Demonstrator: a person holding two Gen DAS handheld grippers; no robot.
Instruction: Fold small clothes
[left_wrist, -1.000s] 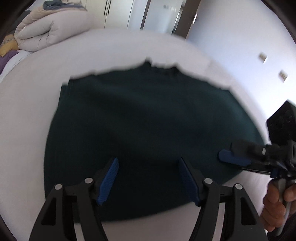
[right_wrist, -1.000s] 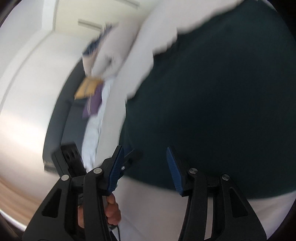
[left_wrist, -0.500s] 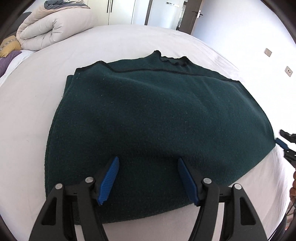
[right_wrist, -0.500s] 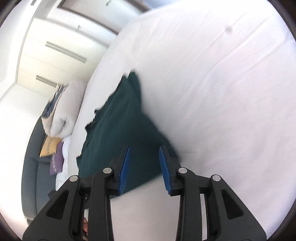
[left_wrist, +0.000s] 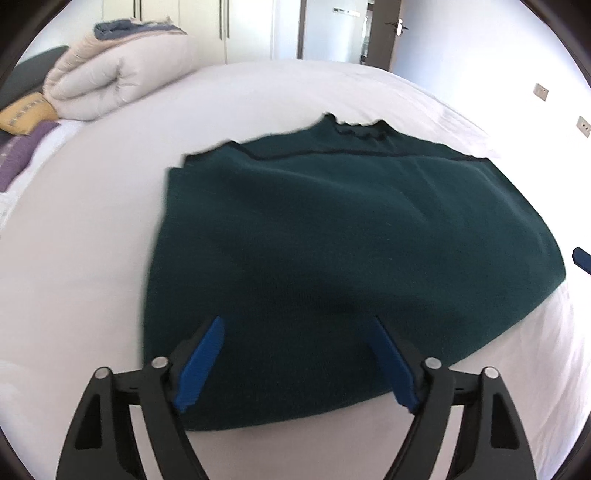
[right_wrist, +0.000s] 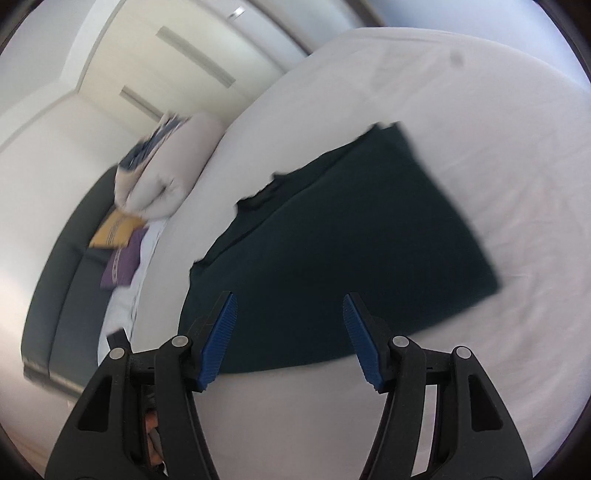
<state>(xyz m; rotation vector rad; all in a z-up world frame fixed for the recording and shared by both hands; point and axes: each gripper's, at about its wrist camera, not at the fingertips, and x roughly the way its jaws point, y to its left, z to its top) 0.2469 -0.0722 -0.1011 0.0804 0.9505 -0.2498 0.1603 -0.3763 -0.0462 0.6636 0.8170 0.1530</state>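
A dark green knit sweater (left_wrist: 351, 251) lies folded flat on the white bed (left_wrist: 92, 258), its neckline at the far side. It also shows in the right wrist view (right_wrist: 351, 240). My left gripper (left_wrist: 295, 354) is open and empty, hovering over the sweater's near hem. My right gripper (right_wrist: 290, 336) is open and empty, above the sweater's near edge. A blue fingertip of the right gripper (left_wrist: 581, 258) shows at the right edge of the left wrist view, just beyond the sweater's right corner.
A rolled cream duvet (left_wrist: 114, 74) lies at the far left of the bed, with a yellow cushion (left_wrist: 26, 114) and a purple cushion (left_wrist: 18, 155) beside it. A dark headboard (right_wrist: 66, 266) runs along the left. Wardrobe doors (left_wrist: 221, 26) stand behind.
My right gripper has opened wider and swung back toward the sweater. My left gripper has pulled back a little from the sweater and stays open.
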